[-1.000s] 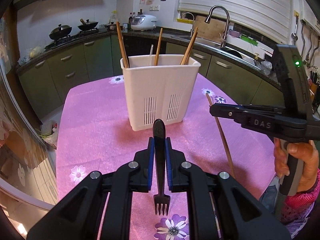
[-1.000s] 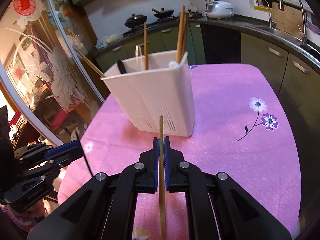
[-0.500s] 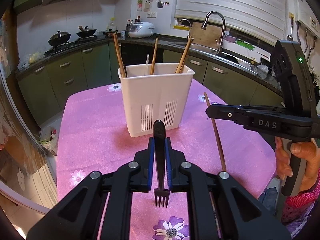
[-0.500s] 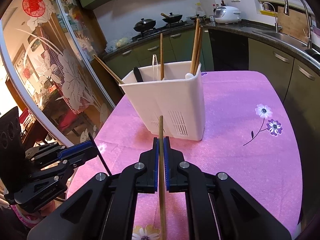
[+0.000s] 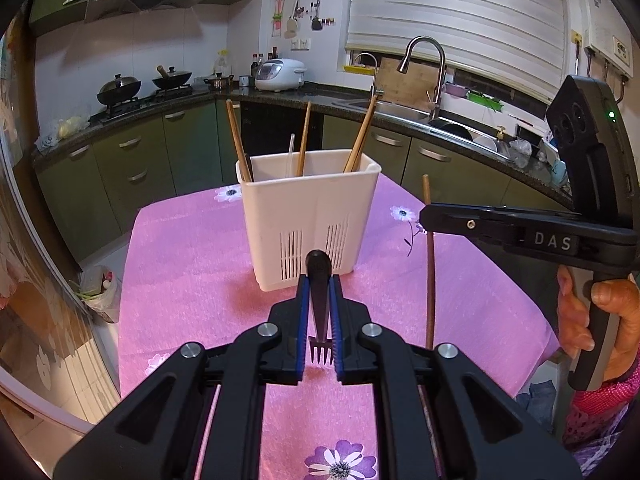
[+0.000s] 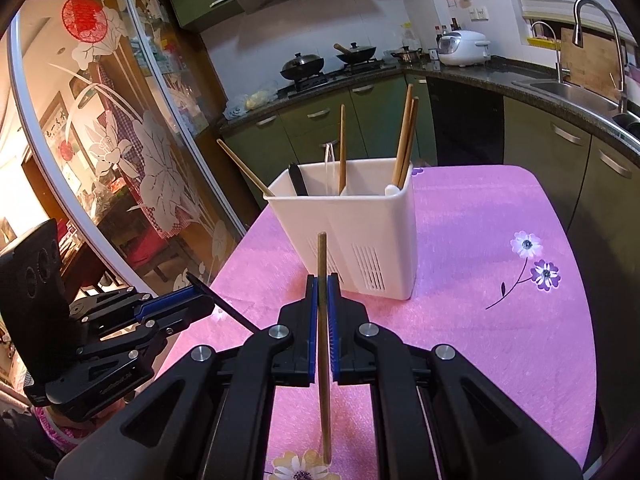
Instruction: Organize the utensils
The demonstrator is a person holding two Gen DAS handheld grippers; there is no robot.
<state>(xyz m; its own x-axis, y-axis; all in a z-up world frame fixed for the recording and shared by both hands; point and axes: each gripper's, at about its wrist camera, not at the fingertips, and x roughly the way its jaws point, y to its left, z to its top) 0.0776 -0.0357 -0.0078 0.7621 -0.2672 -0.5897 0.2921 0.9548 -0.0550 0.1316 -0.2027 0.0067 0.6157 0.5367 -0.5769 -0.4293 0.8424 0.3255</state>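
The small black fork point(image 5: 319, 304) is held in the left gripper point(image 5: 319, 312), whose jaws are closed on its mid-shank; the rounded handle end projects forward and the tines point back toward the camera. It appears light and rigid, probably plastic or coated metal. A smooth, narrow shank may slip or pivot between the blue pads point(image 5: 303, 320), so a grip near the balance point is advisable.

The long brown wooden chopstick point(image 6: 322, 344) is held in the right gripper point(image 6: 322, 312), jaws closed on it somewhat above mid-length, with the stick near upright. It is judged light, stiff and slender; its round section can roll or swing in the grip, and a long free end adds leverage.

Both items hang above the desk, short of the white slotted plastic utensil holder point(image 5: 308, 224), which stands on the pink flowered tablecloth point(image 5: 184, 264). The holder has compartments and already contains several wooden chopsticks point(image 5: 360, 136), a black utensil and pale ones. Being light, the holder may tip if an item strikes its rim. Insert each item from above.

Kitchen counters and a sink lie beyond.
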